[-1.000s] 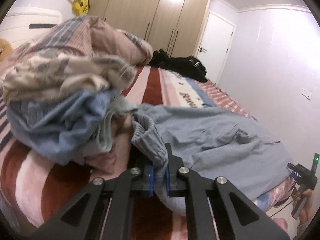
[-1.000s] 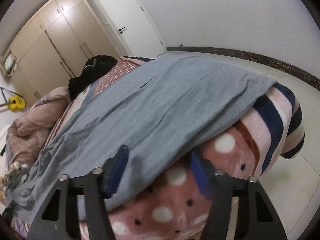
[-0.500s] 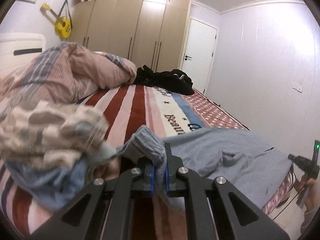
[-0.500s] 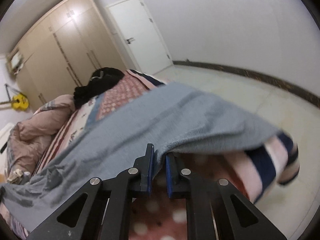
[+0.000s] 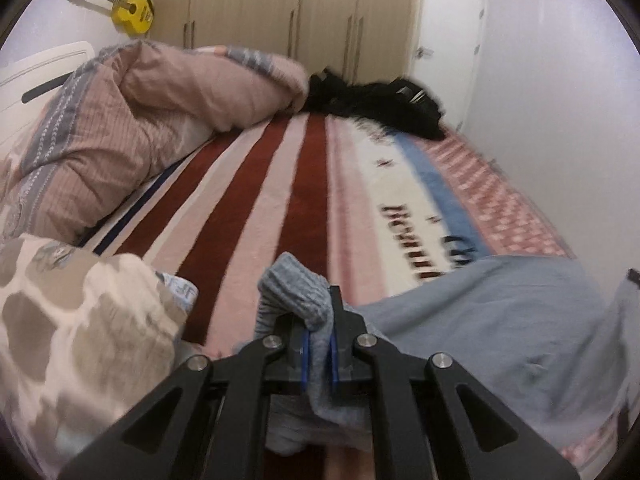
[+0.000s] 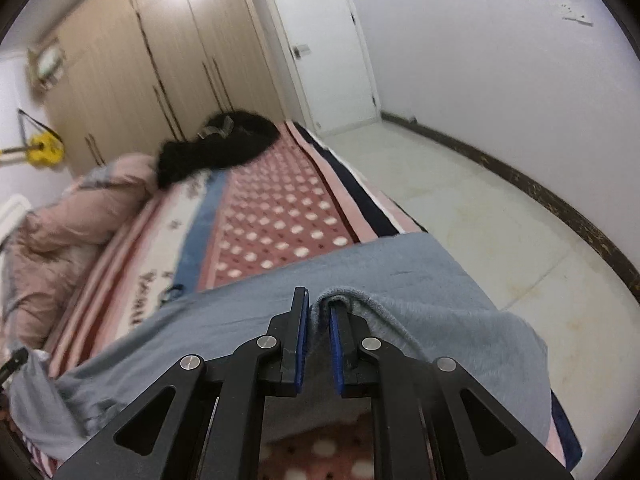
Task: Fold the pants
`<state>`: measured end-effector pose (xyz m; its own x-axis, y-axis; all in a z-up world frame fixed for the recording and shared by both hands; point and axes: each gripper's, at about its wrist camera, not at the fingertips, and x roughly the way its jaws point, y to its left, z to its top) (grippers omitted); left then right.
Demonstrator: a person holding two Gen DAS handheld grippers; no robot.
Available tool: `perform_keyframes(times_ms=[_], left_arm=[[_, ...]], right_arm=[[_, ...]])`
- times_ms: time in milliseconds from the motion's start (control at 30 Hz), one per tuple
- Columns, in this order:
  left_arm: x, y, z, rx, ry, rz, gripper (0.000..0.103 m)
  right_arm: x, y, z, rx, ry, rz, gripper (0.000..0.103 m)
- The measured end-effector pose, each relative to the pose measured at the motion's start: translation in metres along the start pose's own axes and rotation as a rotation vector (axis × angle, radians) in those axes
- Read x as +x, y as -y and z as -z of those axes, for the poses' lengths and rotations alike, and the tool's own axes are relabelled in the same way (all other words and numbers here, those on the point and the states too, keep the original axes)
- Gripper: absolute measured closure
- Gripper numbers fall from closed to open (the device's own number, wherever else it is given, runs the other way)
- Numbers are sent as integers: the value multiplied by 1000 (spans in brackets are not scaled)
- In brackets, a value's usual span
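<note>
Left wrist view: the left gripper [image 5: 319,350] is clamped on a ribbed grey cuff of the pants [image 5: 492,316], the cloth bunched up over the blue pads [image 5: 305,354] and hanging below them. From the cuff the grey pants stretch away to the right across the near end of the bed [image 5: 288,200], which carries a blanket in red, pink and white stripes with a blue band. Left of the cuff lies a cream cloth [image 5: 80,320] with brown patches. Farther up the bed, a pink duvet [image 5: 132,112] is heaped on the left side and a black garment [image 5: 380,104] lies at the far end. Behind the bed stand a wardrobe [image 5: 288,8] and a white door [image 5: 448,40]; a yellow guitar [image 5: 130,10] hangs on the wall to the left of the wardrobe.

In the right wrist view, the right gripper [image 6: 319,346] is closed on the other end of the pants [image 6: 224,320], a fold of fleecy grey fabric draped over its right finger. The pants span the near end of the bed [image 6: 276,216] from this gripper off to the left, and their right edge hangs over the bed's side toward the pale floor [image 6: 480,208]. The black garment [image 6: 220,144] lies at the bed's far end.
</note>
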<state>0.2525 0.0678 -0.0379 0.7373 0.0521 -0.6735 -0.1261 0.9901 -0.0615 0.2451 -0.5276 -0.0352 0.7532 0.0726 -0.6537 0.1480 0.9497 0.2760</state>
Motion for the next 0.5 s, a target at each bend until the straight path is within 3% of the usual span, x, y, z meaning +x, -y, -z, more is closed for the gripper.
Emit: perform_keyframes(times_ms=[100, 267, 500], left_arm=[[38, -3, -6, -2, -66, -38, 98], [87, -6, -10, -18, -136, -93, 98], [121, -1, -8, 1, -195, -132, 96]], right_arm=[[36, 6, -8, -3, -62, 64, 98], [81, 14, -9, -21, -92, 129, 98], [132, 11, -11, -29, -114, 160, 98]])
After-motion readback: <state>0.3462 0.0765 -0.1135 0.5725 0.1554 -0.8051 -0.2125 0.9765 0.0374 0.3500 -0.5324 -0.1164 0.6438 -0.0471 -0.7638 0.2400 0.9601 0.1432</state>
